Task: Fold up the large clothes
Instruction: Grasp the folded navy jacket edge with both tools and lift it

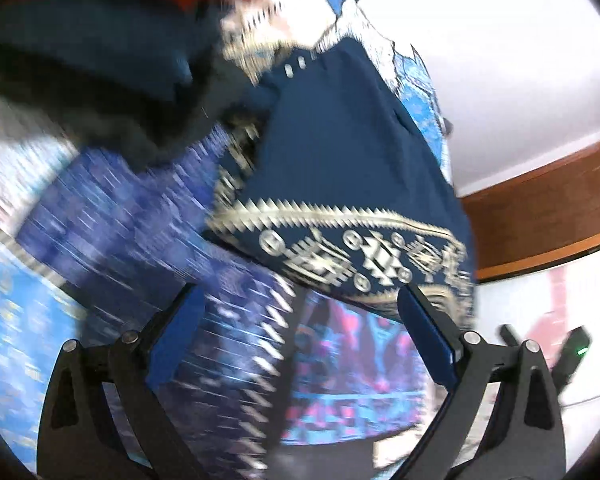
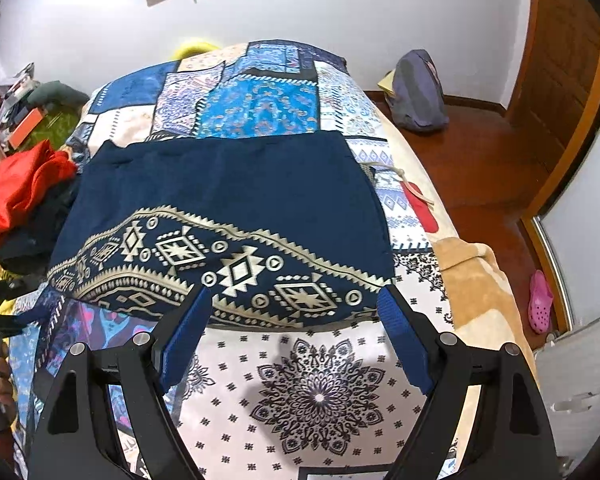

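Note:
A navy garment [image 2: 228, 196] with a gold geometric border lies folded flat on the patchwork bedspread [image 2: 320, 392]. My right gripper [image 2: 294, 300] is open and empty, hovering just above the garment's near border edge. In the blurred left wrist view the same garment [image 1: 332, 152] lies ahead, its gold border facing me. My left gripper [image 1: 300, 296] is open and empty, just short of that border.
A pile of red [image 2: 16, 192] and dark clothes lies at the bed's left side, also in the left wrist view [image 1: 112, 60]. A tan blanket [image 2: 476, 280] hangs off the right bed edge. A bag [image 2: 418, 92], wooden door and pink shoe [image 2: 540, 300] are on the right.

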### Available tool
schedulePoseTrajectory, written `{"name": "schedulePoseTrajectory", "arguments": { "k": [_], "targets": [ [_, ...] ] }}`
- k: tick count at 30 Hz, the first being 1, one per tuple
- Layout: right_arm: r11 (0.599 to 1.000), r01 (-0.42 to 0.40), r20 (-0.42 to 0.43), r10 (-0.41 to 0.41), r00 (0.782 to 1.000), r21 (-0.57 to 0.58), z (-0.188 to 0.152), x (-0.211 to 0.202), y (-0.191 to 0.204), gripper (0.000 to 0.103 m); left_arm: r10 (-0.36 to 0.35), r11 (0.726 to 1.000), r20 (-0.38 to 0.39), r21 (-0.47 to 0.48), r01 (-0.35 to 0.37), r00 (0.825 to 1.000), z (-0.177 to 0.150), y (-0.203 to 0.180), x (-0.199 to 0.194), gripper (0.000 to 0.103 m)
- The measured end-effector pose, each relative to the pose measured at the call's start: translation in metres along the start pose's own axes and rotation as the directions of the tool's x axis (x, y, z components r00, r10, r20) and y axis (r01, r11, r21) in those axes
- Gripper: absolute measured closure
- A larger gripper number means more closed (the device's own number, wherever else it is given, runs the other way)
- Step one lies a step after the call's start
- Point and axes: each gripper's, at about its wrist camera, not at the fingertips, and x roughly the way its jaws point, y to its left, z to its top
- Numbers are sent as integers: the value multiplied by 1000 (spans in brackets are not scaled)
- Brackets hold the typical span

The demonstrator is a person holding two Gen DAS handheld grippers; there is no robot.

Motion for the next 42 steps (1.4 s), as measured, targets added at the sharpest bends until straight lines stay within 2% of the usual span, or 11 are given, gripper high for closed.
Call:
{"name": "schedulePoseTrajectory", "arguments": {
  "k": [1,10,17,19,20,21,24,27,30,37,42],
  "targets": [
    [1000,1,2,-1,1000,-8,-1,0,2,21,-39,999,-20,-33,39,999,-1,3,6,6],
    [999,-1,-8,1,1000,-32,5,15,16,21,-179,969,72,-161,189,981,17,14,26,7],
    [1000,-13,-21,13,1000,-18,20,36,26,21,-192,949,133,-226,218,972,41,12,45,8],
    [1000,-16,-24,15,1000,-14,25,41,30,21,-145,959,148,-221,175,978,47,10,49,19],
    [1000,-18,-21,17,1000,-13,26,42,32,21,-97,970,153,-208,128,983,49,6,51,32],
    [1000,-18,-19,18,1000,-12,27,42,34,21,-44,980,164,-184,74,986,51,0,53,52],
    [1000,-16,-17,16,1000,-14,31,44,39,21,51,993,193,-115,-29,980,52,-18,53,83],
    [1000,-9,-16,8,1000,-19,34,42,42,21,94,995,238,-59,-82,967,55,-40,43,91],
    [1000,-4,-3,4,1000,-23,38,36,45,21,64,998,288,-4,-66,955,56,-55,16,93],
    [997,-70,33,70,997,-20,60,26,70,21,-34,977,464,200,-67,885,53,-116,-75,96],
    [972,-231,-43,229,972,-40,59,44,123,21,-35,966,564,230,-117,825,46,-128,-127,96]
  ]
}}
